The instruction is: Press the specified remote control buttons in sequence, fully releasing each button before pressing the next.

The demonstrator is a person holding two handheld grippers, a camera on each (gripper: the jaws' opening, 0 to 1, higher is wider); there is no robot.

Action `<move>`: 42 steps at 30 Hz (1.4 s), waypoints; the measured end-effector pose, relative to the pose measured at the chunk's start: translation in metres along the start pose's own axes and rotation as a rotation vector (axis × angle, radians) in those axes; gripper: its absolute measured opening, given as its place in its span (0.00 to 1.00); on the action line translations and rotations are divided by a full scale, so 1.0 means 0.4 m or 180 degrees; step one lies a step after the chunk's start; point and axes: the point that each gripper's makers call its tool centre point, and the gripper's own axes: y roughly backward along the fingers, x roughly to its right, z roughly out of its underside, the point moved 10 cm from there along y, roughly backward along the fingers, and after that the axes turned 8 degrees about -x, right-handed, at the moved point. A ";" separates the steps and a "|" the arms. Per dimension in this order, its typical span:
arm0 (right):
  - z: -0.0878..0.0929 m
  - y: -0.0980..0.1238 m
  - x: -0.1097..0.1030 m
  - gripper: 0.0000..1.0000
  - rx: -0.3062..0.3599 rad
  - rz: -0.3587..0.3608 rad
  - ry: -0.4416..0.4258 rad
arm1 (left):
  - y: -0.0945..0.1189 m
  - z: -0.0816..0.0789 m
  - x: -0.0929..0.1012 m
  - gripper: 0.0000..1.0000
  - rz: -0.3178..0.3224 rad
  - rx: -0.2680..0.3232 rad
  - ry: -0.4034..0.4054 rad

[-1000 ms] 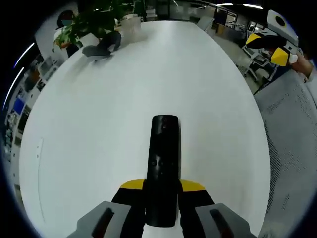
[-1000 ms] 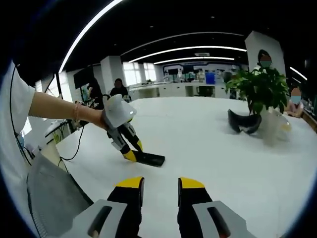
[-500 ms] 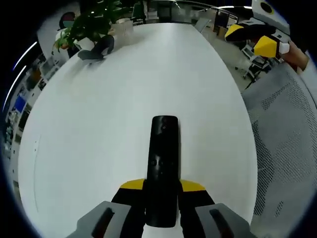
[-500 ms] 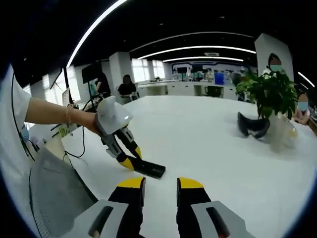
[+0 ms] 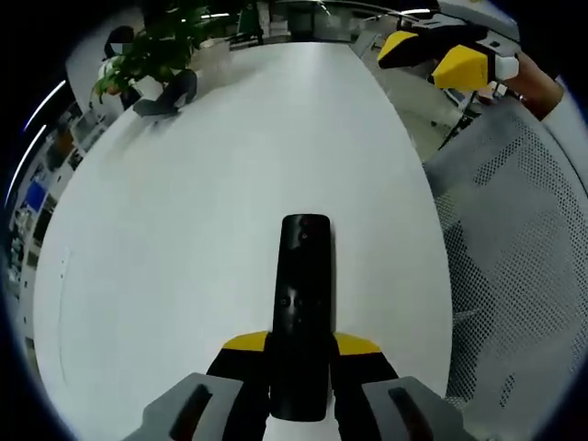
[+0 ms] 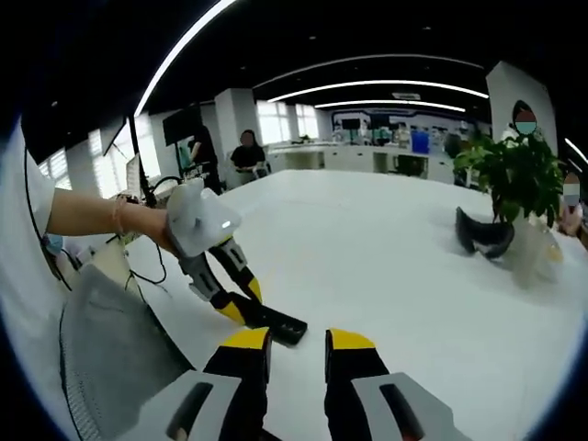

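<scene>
The remote control [image 5: 304,303] is a slim, stiff black bar, probably light and slick-sided, so a hold across its narrow rear sides looks best, leaving the button face free. It runs straight forward from the left gripper [image 5: 301,354], whose yellow-tipped jaws are clamped on its near end, above the white table [image 5: 184,230]. The right gripper [image 6: 296,344] hangs just short of the remote's far tip, jaws slightly parted, holding nothing. A mesh chair [image 5: 514,276] stands to the right.

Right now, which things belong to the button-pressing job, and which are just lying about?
Job:
remote control, clamped in the left tool
right tool, jaws slightly apart, nothing between them

Lying about:
potted plant
dark headset
mesh chair
</scene>
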 end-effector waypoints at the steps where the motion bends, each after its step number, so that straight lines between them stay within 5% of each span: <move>1: 0.000 -0.002 -0.002 0.20 -0.0016 -0.0013 0.0010 | 0.000 0.001 0.010 0.24 -0.0009 0.0003 -0.0004; 25: 0.032 -0.050 0.004 0.11 -0.0885 -0.0573 0.0133 | 0.005 0.018 0.118 0.24 0.0050 0.0018 -0.0116; 33: 0.001 -0.078 0.006 0.00 -0.0770 -0.0772 0.0453 | 0.005 0.023 0.108 0.24 0.0134 0.0037 -0.0211; 38: 0.009 -0.124 -0.022 0.00 -0.0993 -0.1080 0.0960 | 0.003 0.017 0.112 0.24 0.0115 -0.0004 -0.0226; 42: 0.020 -0.171 -0.027 0.00 -0.1152 -0.1106 0.1197 | 0.003 0.016 0.112 0.24 0.0114 -0.0021 -0.0260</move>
